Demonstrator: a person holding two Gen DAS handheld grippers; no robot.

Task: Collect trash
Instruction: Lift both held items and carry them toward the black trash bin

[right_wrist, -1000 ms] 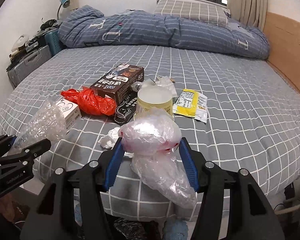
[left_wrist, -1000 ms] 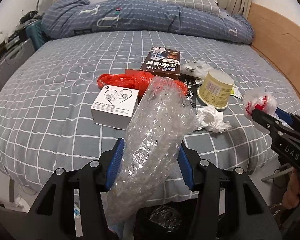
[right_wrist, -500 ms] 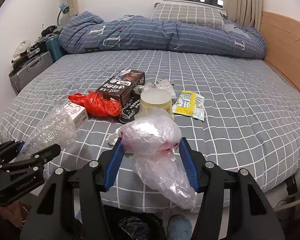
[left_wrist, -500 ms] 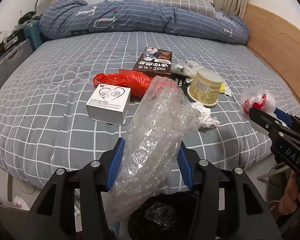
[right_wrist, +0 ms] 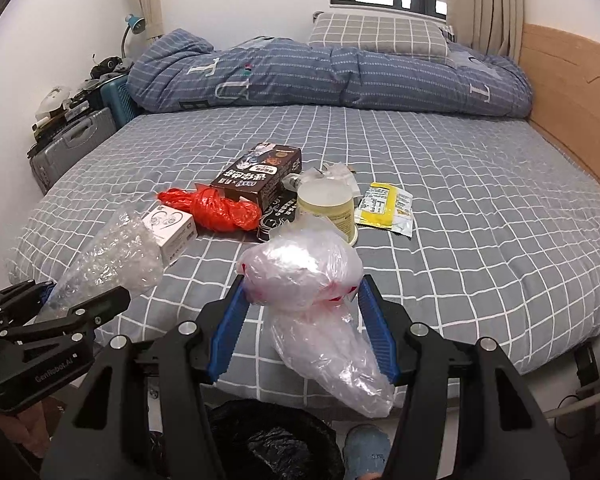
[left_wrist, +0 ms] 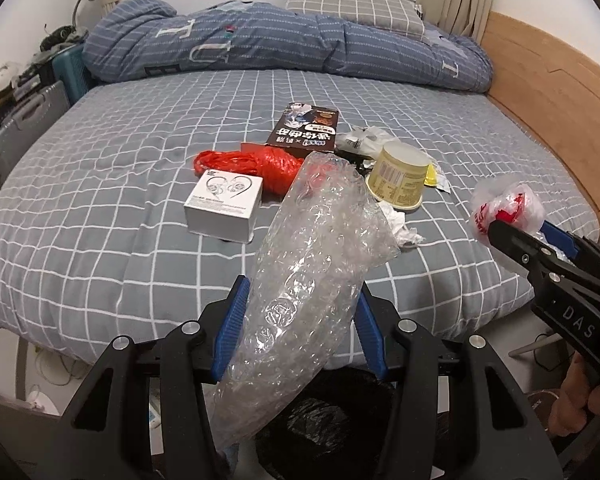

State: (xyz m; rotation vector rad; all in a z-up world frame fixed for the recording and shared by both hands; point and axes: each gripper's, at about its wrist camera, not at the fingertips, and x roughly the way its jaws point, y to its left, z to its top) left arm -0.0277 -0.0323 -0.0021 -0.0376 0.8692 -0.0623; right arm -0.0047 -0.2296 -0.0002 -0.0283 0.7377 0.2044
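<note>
Left wrist view, nearest: a black-lined bin (left_wrist: 324, 420) sits below the left gripper (left_wrist: 298, 328), which is clamped on a roll of bubble wrap (left_wrist: 308, 280). At right, the right gripper (right_wrist: 302, 320) pinches a crumpled clear plastic bag (right_wrist: 300, 268). Farther off, on the checked bed (left_wrist: 100, 200), lie a white box (left_wrist: 222, 208), red bag (left_wrist: 260, 164), yellow cup (left_wrist: 400, 176), brown carton (left_wrist: 304, 132) and yellow packet (right_wrist: 386, 208).
</note>
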